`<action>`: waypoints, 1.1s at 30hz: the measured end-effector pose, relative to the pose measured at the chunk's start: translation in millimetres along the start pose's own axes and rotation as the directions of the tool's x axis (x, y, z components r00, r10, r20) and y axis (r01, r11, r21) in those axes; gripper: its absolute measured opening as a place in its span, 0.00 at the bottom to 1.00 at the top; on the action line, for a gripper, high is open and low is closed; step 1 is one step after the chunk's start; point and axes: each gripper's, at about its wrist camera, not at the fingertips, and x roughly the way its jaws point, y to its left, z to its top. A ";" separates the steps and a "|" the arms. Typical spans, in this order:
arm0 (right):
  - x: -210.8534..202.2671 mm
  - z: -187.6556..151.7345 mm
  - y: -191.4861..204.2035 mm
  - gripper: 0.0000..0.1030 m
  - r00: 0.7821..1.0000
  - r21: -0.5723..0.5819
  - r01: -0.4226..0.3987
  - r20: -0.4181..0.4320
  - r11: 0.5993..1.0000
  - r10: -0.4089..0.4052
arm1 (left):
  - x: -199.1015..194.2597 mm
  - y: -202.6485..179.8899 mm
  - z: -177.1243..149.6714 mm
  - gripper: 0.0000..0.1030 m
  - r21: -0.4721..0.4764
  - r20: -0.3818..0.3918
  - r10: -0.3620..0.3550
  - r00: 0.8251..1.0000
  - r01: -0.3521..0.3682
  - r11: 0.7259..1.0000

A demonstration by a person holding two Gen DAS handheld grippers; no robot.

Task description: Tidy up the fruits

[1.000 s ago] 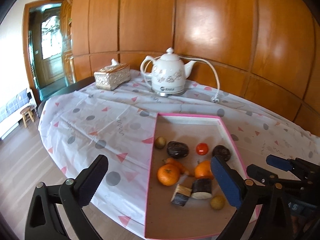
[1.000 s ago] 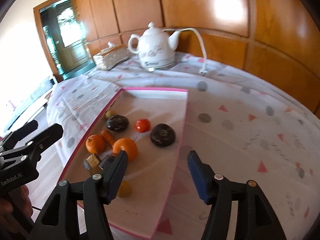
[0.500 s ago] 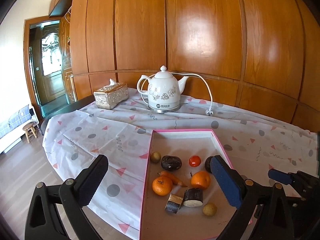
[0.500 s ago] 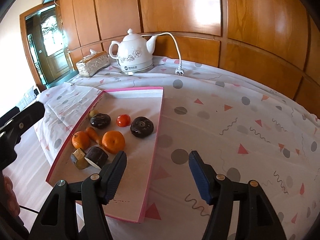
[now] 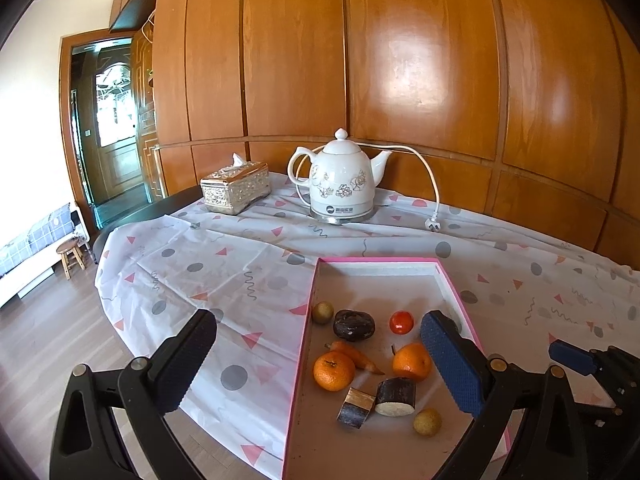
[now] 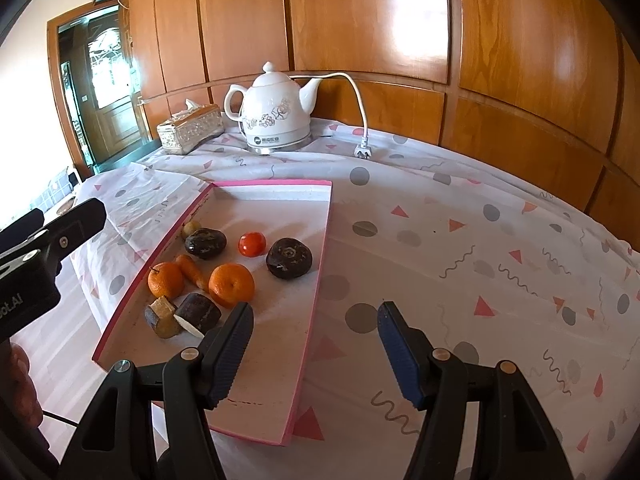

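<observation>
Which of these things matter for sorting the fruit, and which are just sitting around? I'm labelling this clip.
Belongs to the job: pink-edged tray, two oranges, red tomato, carrot, dark round fruits, cut dark pieces, left gripper and right gripper, both open.

Just lying about: white kettle, its unplugged cord, tissue box.

A home dining room: wood-panelled wall (image 5: 420,60), cloth-covered table (image 5: 224,264) with ceramic electric kettle (image 5: 340,178) and tissue box (image 5: 235,192), a sofa (image 5: 28,248) beyond the glazed door (image 5: 116,132).

glossy wood panelling (image 5: 400,60), doorway (image 5: 112,128) (left)
</observation>
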 end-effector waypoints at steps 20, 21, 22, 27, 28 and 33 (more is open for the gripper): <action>-1.6 3.6 7.0 0.63 1.000 -0.028 -0.001 0.010 1.000 0.001 | 3.0 7.0 -0.7 1.00 -0.034 -0.013 0.016 1.000 -0.016 0.999; -1.6 3.6 7.1 0.63 1.000 -0.029 -0.001 0.010 1.000 0.001 | 3.1 7.0 -0.8 1.00 -0.034 -0.013 0.016 1.000 -0.016 0.999; -1.5 3.7 7.2 0.63 1.000 -0.029 0.000 0.011 1.000 0.000 | 3.2 7.1 -0.8 1.00 -0.034 -0.013 0.016 1.000 -0.016 0.999; -1.5 4.0 7.2 0.63 1.000 -0.028 0.001 0.012 1.000 -0.001 | 3.3 7.2 -0.9 1.00 -0.034 -0.013 0.016 1.000 -0.016 0.999; -1.4 4.3 7.4 0.63 1.000 -0.027 0.002 0.013 1.000 -0.002 | 3.3 7.3 -1.0 1.00 -0.035 -0.013 0.015 1.000 -0.016 0.999; -0.9 4.6 7.0 0.63 1.000 -0.028 0.002 0.013 1.000 -0.002 | 4.3 8.1 -2.5 1.00 -0.035 -0.018 0.014 1.000 -0.014 0.999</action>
